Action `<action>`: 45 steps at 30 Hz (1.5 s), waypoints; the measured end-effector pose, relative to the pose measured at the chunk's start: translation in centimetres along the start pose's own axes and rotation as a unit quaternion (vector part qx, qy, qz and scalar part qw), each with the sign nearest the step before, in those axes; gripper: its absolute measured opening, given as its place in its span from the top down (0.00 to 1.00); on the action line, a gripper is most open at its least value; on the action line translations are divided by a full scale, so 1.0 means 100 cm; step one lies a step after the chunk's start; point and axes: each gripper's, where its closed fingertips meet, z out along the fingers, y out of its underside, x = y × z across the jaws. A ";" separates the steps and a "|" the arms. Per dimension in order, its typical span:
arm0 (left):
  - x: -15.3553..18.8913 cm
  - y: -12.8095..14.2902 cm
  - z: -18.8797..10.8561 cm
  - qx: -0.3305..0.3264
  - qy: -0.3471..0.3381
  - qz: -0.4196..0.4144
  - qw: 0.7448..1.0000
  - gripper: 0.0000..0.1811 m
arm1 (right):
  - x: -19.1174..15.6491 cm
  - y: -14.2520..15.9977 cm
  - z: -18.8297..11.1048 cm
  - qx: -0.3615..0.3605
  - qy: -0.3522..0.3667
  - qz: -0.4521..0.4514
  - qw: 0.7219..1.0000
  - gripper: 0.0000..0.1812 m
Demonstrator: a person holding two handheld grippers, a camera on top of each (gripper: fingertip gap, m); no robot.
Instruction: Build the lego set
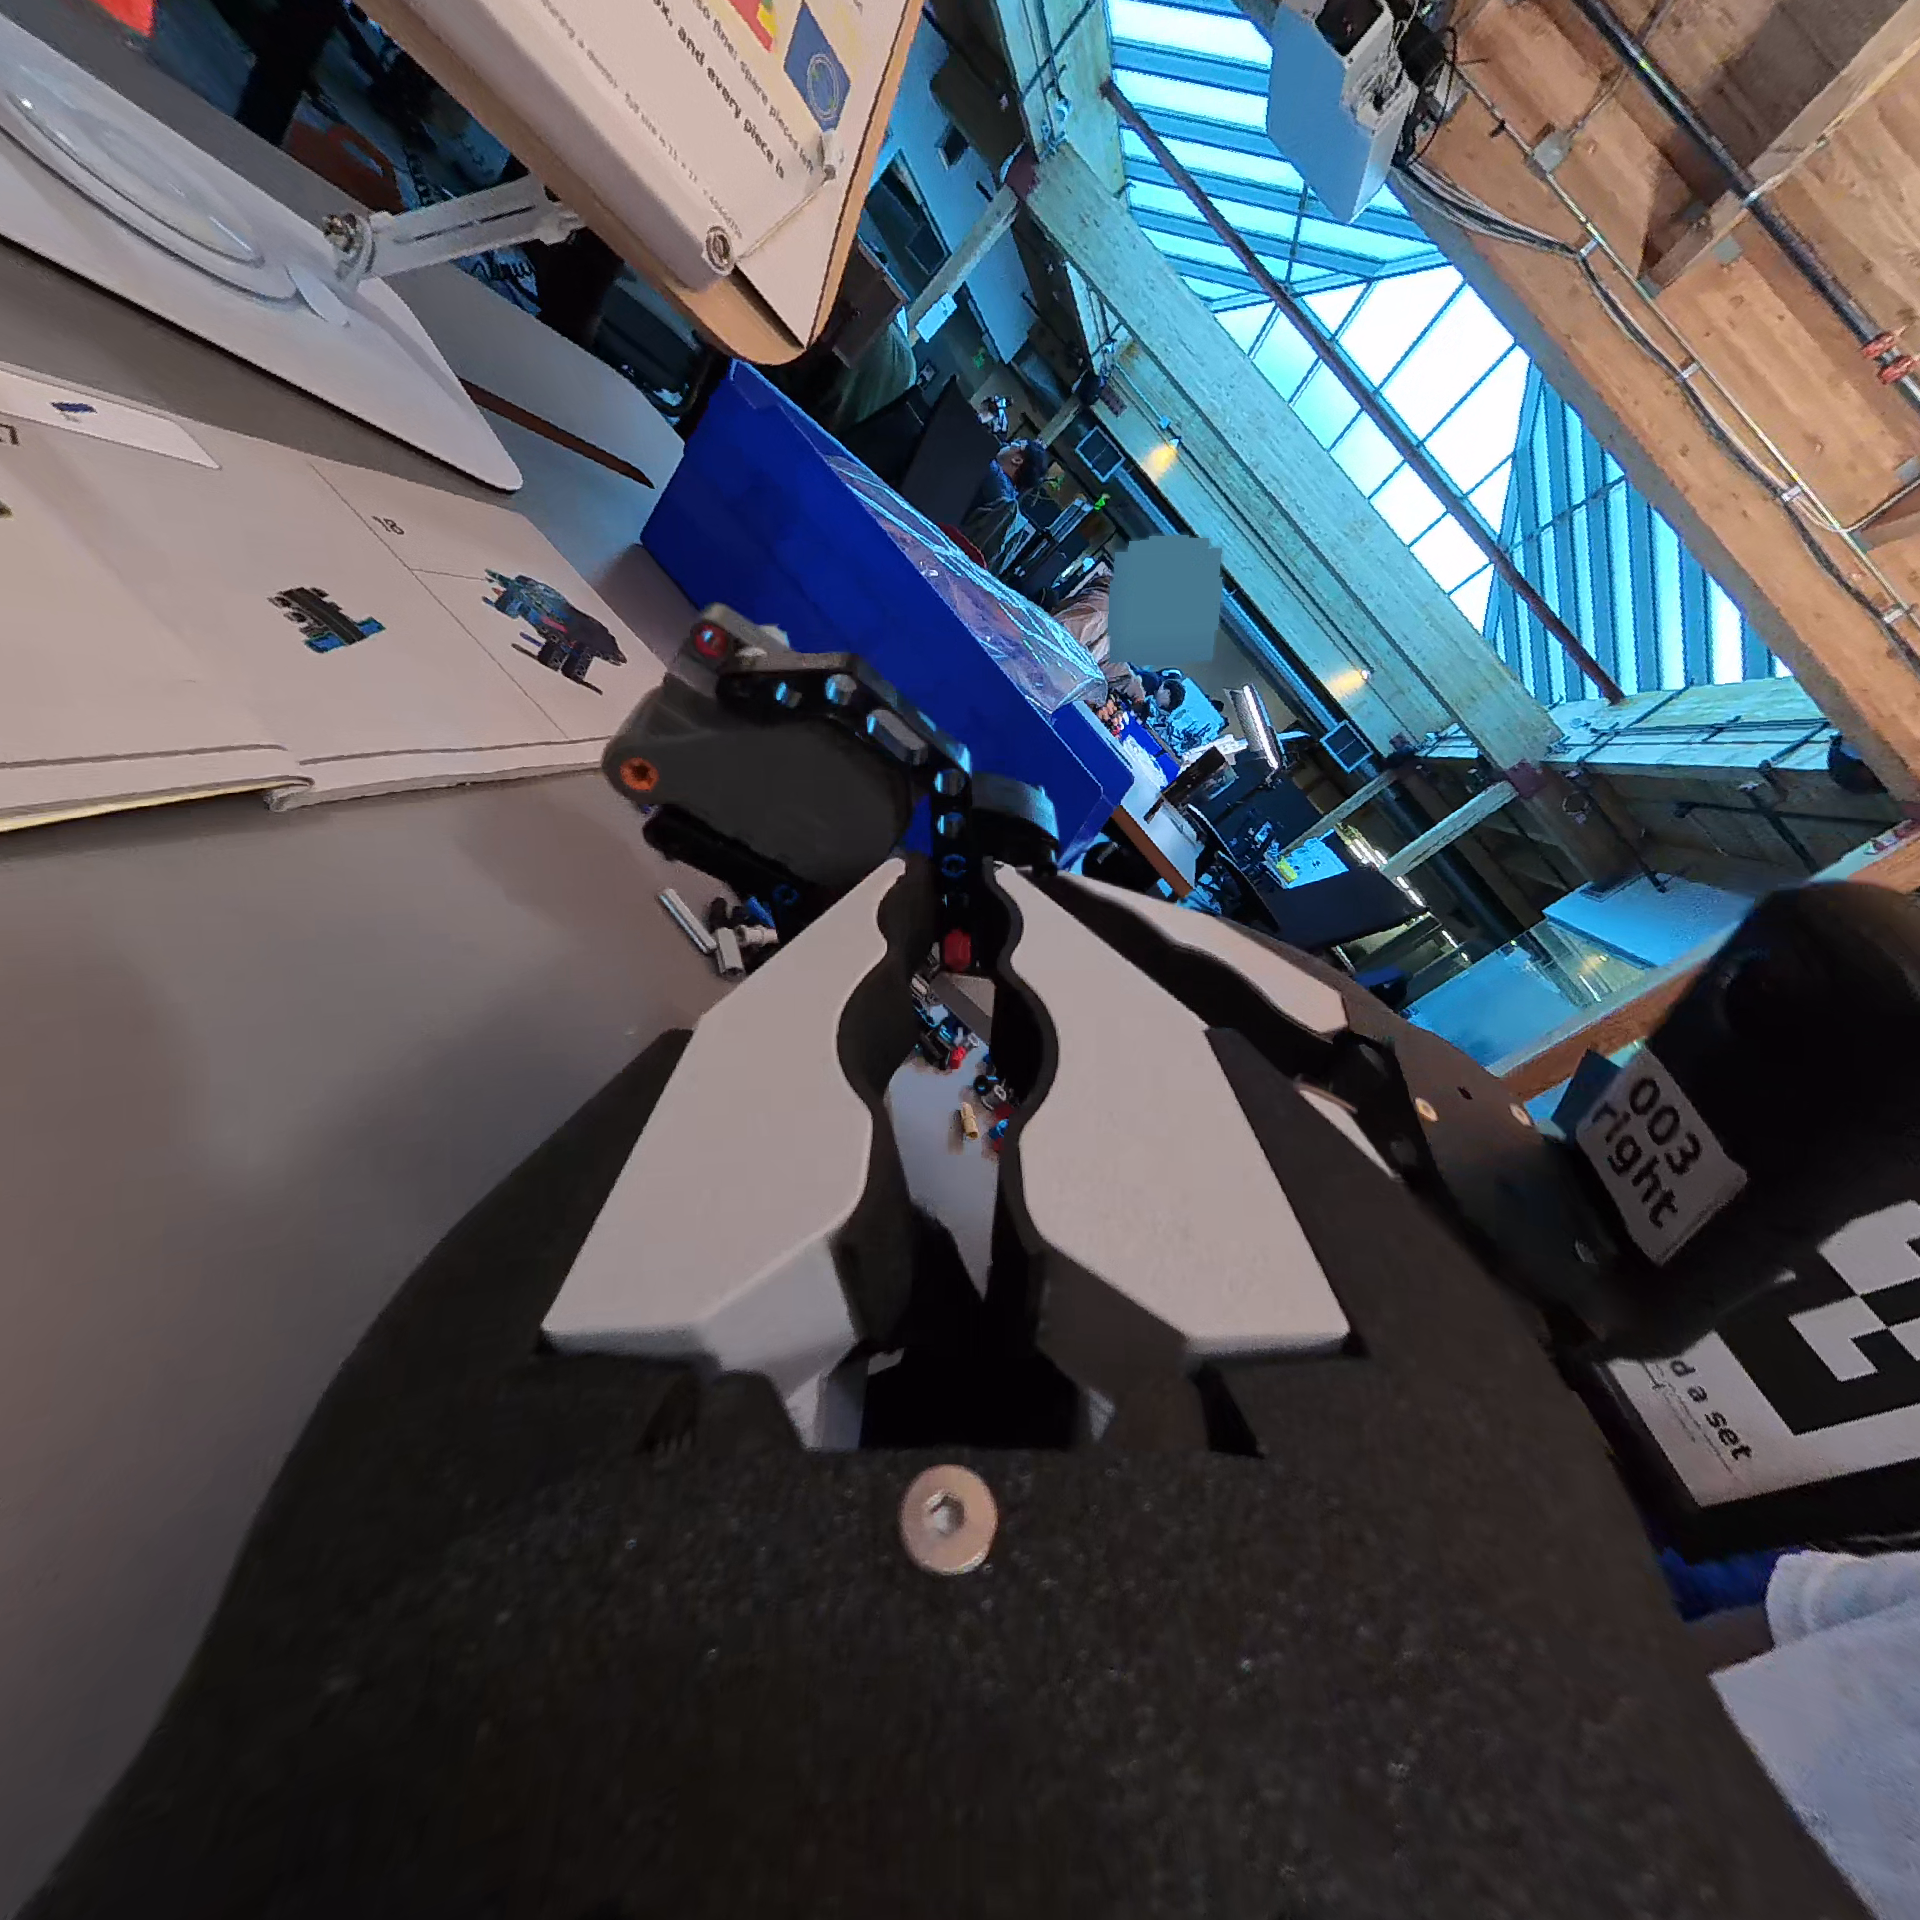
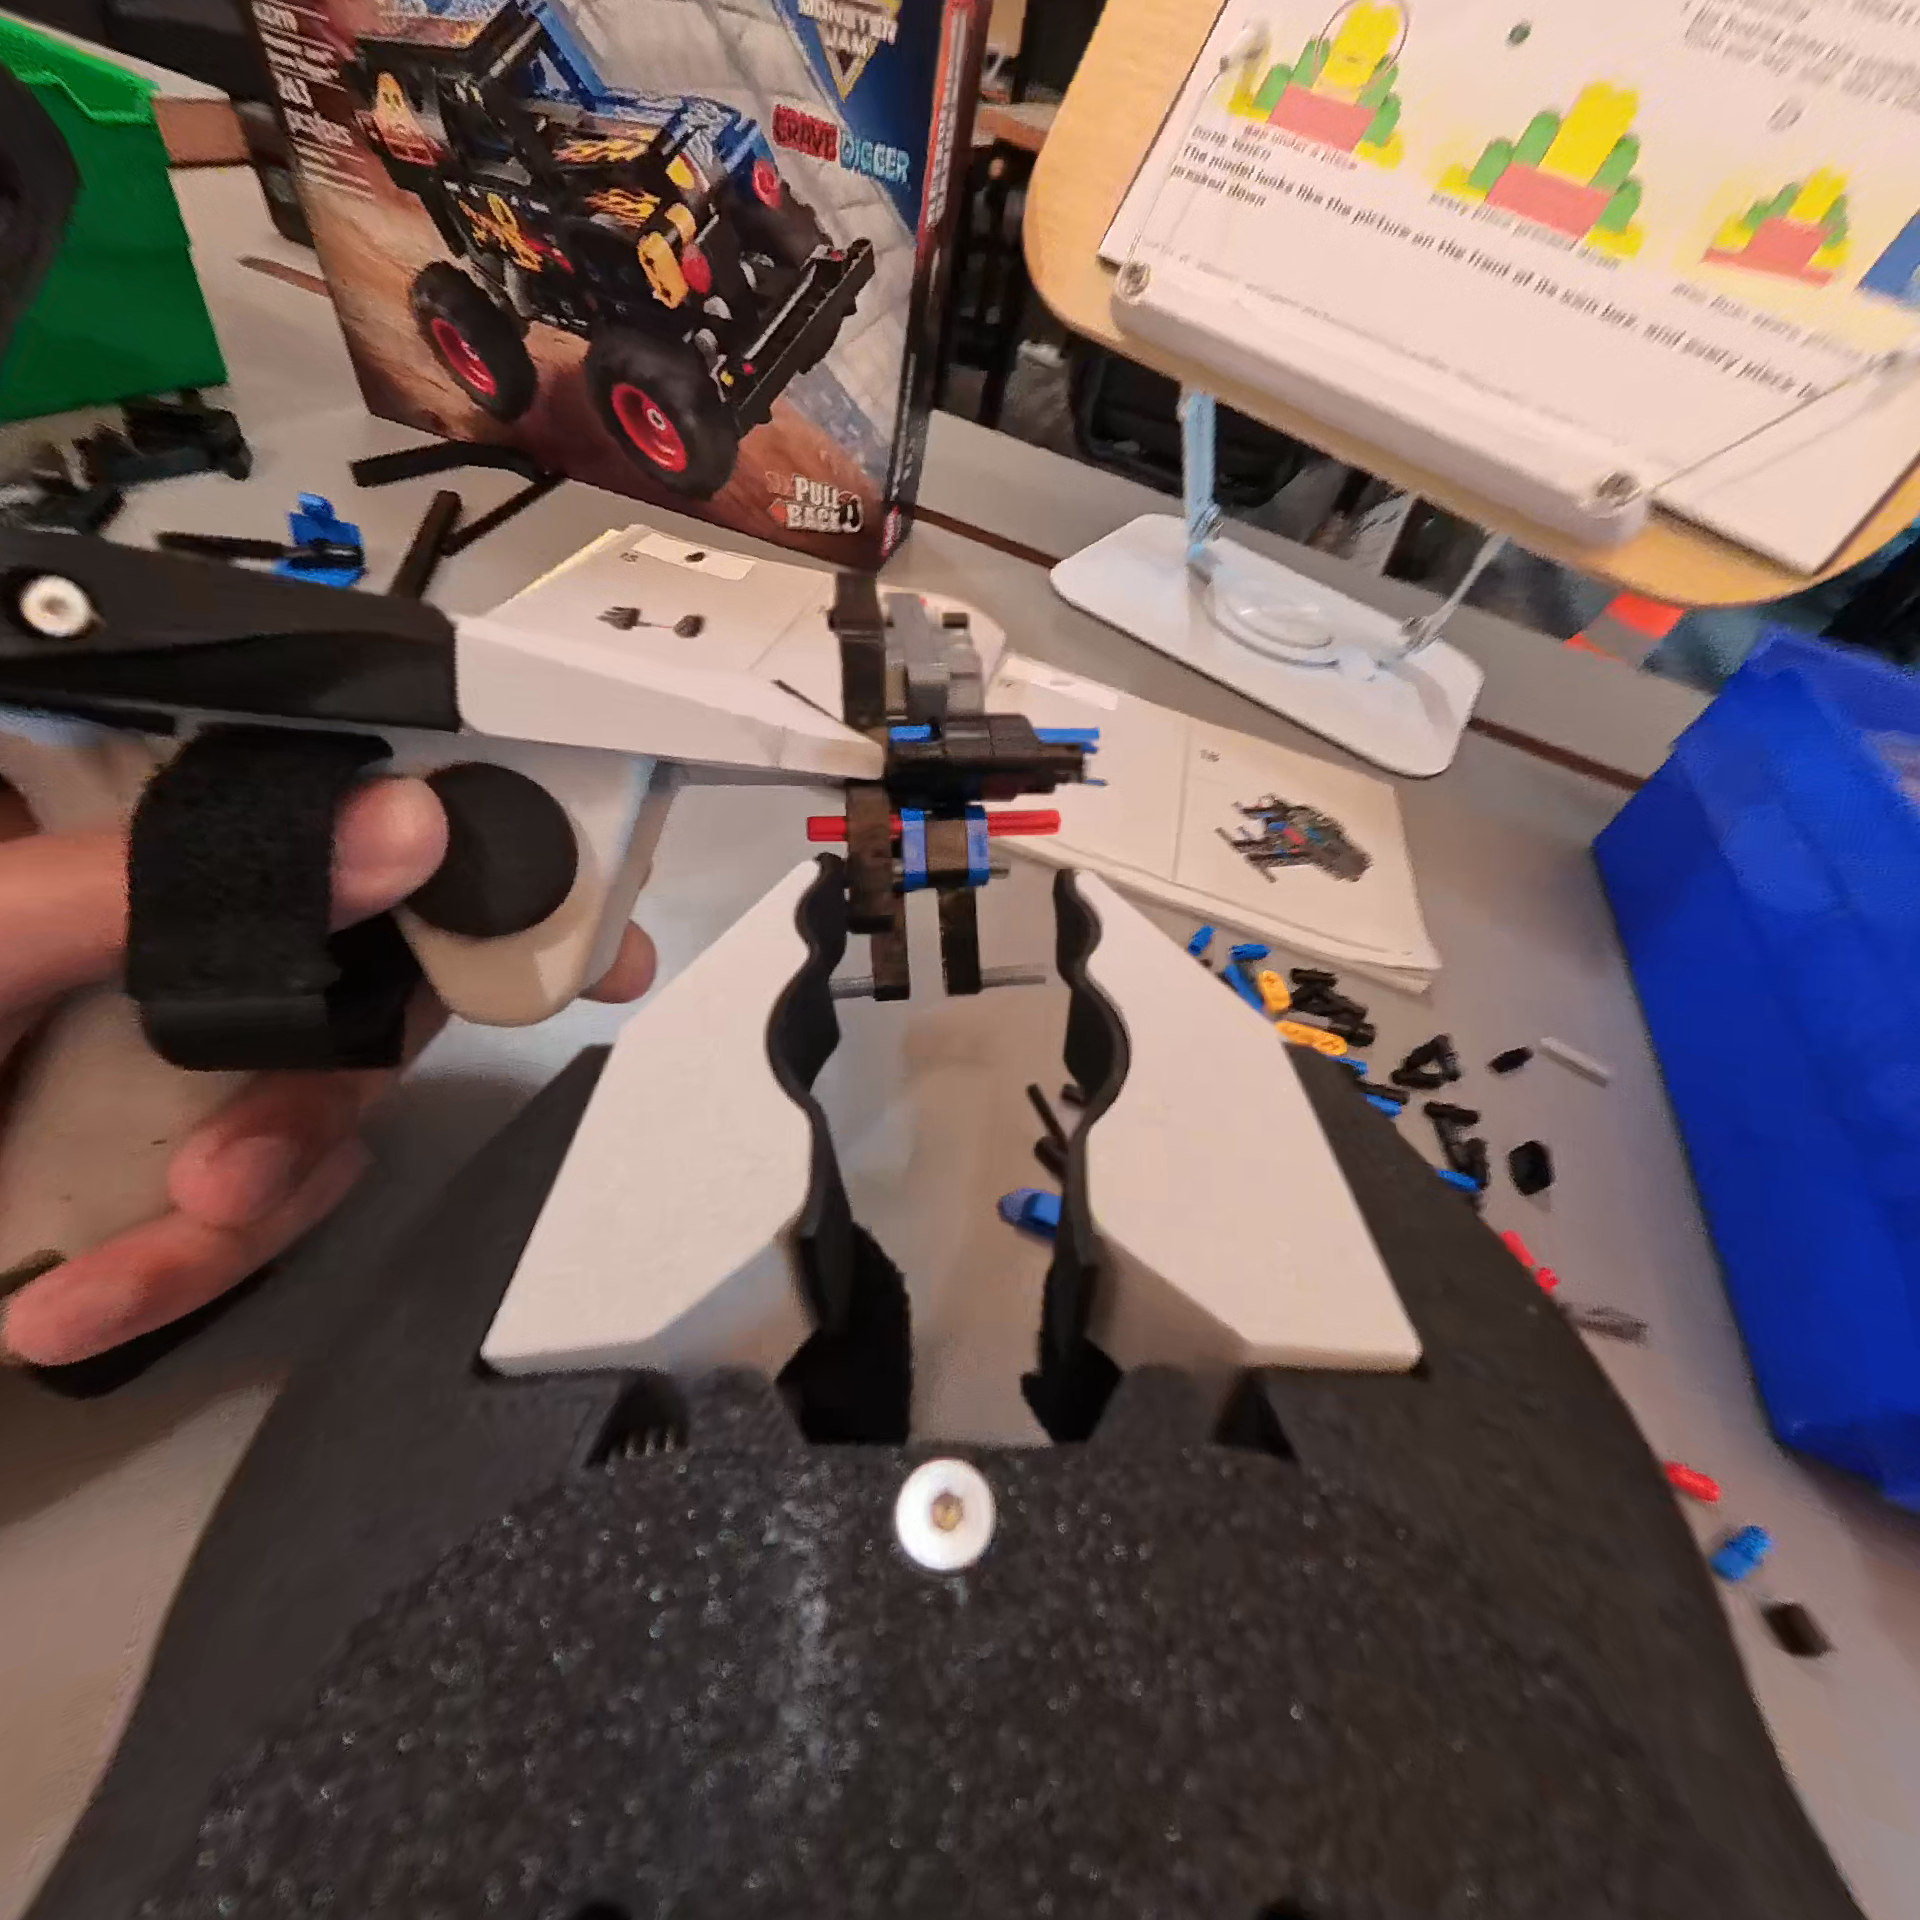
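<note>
Where gripper (image 1: 948,914) clamps, model (image 1: 790,769) half-hidden.

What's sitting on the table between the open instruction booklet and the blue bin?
In the right wrist view, a scatter of loose pieces, black, blue and orange, lies on the grey table between the instruction booklet and the blue bin.
</note>
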 end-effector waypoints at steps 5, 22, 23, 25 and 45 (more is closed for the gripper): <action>0.000 0.000 0.000 -0.001 0.004 -0.004 1.000 0.97 | -0.006 -0.007 -0.002 0.039 0.016 -0.063 0.997 0.84; 0.002 0.003 0.001 -0.012 0.021 -0.020 1.000 0.97 | -0.008 -0.001 -0.001 0.029 -0.042 0.026 0.998 0.85; 0.002 0.003 0.001 -0.012 0.021 -0.021 0.999 0.97 | -0.008 -0.001 -0.001 0.027 -0.046 0.028 0.998 0.85; 0.001 0.004 0.001 -0.015 0.021 -0.022 0.999 0.97 | -0.009 0.000 0.000 0.018 -0.062 0.037 0.997 0.85; -0.001 0.005 0.001 -0.015 0.025 -0.039 0.999 0.97 | -0.010 0.004 0.002 -0.007 -0.075 0.037 0.996 0.86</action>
